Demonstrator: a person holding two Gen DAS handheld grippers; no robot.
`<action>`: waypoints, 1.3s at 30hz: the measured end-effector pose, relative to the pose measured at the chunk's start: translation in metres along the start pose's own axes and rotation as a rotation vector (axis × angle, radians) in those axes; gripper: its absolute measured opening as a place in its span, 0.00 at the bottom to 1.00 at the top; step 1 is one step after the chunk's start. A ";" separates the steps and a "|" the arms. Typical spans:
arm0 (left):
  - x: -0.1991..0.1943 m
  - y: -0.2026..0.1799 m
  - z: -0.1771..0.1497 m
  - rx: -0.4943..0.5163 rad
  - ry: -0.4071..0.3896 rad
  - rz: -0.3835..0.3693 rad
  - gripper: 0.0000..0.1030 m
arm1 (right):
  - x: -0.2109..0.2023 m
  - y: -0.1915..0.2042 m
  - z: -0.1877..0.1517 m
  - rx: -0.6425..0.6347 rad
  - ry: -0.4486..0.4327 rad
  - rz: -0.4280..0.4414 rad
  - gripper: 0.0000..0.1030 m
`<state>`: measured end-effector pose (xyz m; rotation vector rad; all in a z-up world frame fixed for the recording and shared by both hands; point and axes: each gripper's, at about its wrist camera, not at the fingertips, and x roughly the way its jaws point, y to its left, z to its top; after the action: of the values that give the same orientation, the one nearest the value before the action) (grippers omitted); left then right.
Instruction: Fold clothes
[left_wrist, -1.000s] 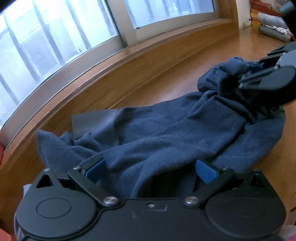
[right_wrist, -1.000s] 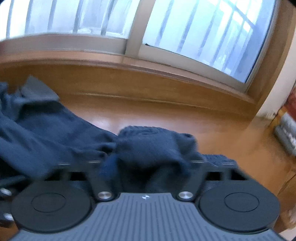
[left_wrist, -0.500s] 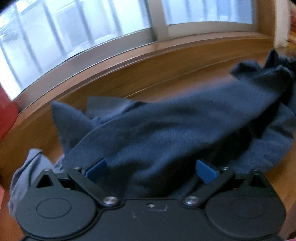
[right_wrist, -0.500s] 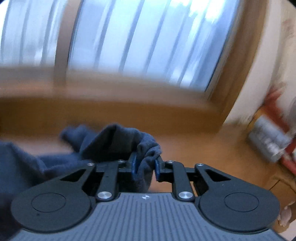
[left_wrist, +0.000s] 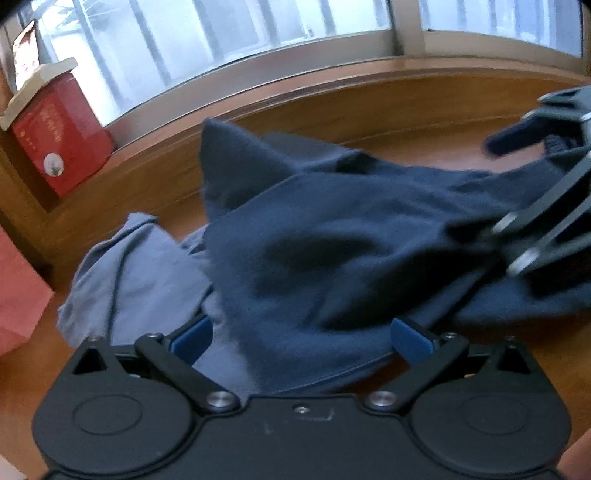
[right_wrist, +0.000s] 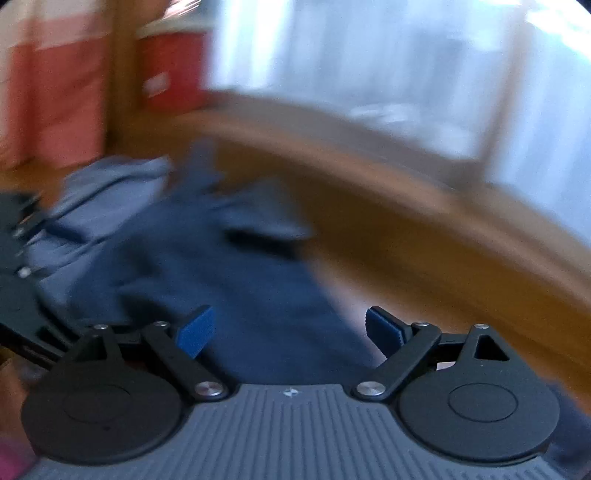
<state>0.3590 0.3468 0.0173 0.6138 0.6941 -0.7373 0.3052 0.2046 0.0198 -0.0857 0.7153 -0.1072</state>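
A dark navy garment (left_wrist: 332, 236) lies rumpled across the wooden surface (left_wrist: 406, 107), partly over a lighter grey-blue garment (left_wrist: 140, 266) at the left. My left gripper (left_wrist: 301, 338) is open, its blue pads (left_wrist: 192, 338) wide apart over the near edge of both fabrics. My right gripper (right_wrist: 290, 330) is open above the navy garment (right_wrist: 236, 280), nothing between its pads; the view is motion-blurred. The right gripper's body (left_wrist: 546, 221) shows at the right edge of the left wrist view, over the navy cloth.
A red box (left_wrist: 55, 133) stands at the left end of the window ledge, below a barred window (left_wrist: 258, 33). A pink surface (left_wrist: 18, 295) sits at the far left. The grey-blue garment (right_wrist: 99, 199) lies beyond the navy one in the right wrist view.
My right gripper was shut on a fold of the navy garment half a second ago; it has let go, opened, and swung left. The left gripper's view has swung left, revealing the grey-blue garment.
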 end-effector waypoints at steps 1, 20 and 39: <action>0.001 0.004 -0.002 -0.005 0.005 0.003 1.00 | 0.015 0.009 0.004 -0.015 0.028 0.028 0.88; 0.012 -0.005 0.022 0.086 -0.078 -0.147 1.00 | -0.135 -0.018 0.013 -0.016 -0.098 -0.470 0.10; 0.024 -0.107 0.059 0.342 -0.153 -0.403 1.00 | -0.149 -0.069 -0.086 0.303 0.161 -0.594 0.81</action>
<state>0.3102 0.2325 0.0093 0.7277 0.5576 -1.2816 0.1321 0.1513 0.0605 0.0037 0.8088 -0.7952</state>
